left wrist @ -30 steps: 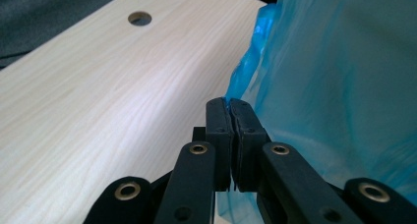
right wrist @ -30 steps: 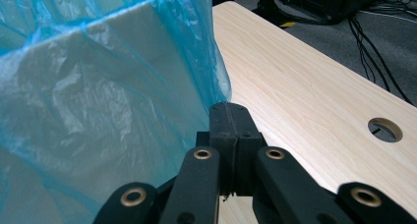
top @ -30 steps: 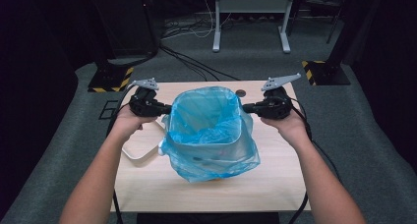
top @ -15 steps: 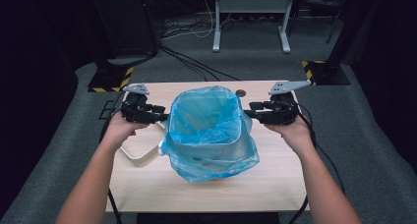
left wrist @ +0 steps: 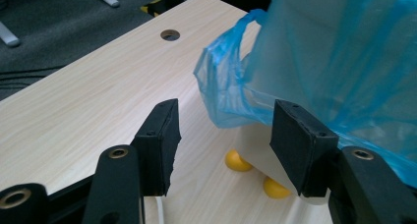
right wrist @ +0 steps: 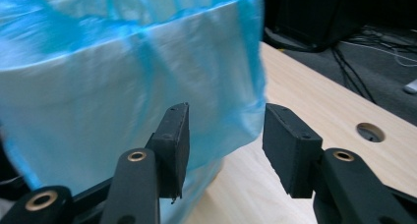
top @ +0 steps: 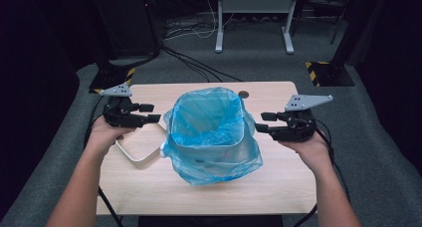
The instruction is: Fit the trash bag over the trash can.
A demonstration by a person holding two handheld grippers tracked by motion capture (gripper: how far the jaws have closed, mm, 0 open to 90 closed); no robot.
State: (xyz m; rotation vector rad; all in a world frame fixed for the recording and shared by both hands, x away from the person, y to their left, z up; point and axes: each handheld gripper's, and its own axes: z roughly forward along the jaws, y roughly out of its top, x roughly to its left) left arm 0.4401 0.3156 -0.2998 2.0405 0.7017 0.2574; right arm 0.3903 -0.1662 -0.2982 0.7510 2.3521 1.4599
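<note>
A white bin (top: 219,155) lined with a blue plastic bag (top: 211,132) stands mid-table; the bag's top is folded over the rim and hangs down the sides. My left gripper (top: 152,113) hovers left of the bag, apart from it. Its jaws have just been opening and hold nothing. In the left gripper view the gripper (left wrist: 223,121) faces the bag's corner (left wrist: 226,86) and the bin's yellow feet (left wrist: 237,161). My right gripper (top: 261,122) is off the bag's right side, jaws also just opened, empty. The right gripper view has the gripper (right wrist: 226,126) facing the draped bag (right wrist: 113,86).
A white curved frame (top: 134,155) lies on the wooden table (top: 149,187) left of the bin. A round hole (top: 243,94) sits near the table's far edge. Beyond it are floor cables, a metal stand (top: 251,8) and yellow-black striped bases (top: 326,70).
Both grippers opened from shut at the bag's rim, let go of it and drew outward, left one leftward, right one rightward. The bag stays draped over the bin.
</note>
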